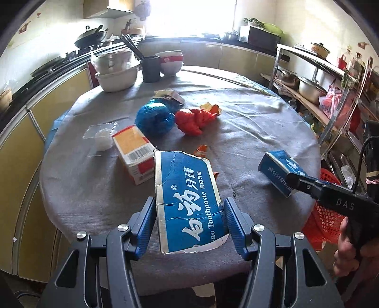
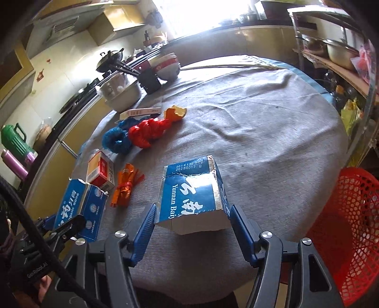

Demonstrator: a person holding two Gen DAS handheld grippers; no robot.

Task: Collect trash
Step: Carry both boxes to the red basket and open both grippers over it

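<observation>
my right gripper (image 2: 192,220) clamped a torn toothpaste box half (image 2: 193,194), the red mesh basket (image 2: 350,225) just right; my left gripper (image 1: 189,220) clamped the other half (image 1: 187,199).

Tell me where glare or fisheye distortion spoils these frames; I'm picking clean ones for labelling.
Left wrist view: the window is blown out white, washing out the counter below it; the round table bulges and the corners vignette black, yet print on the toothpaste box reads sharply. Right wrist view: similar window glare at top, a bright sheen on the held box piece, and the red basket stretched at the edge.
</observation>
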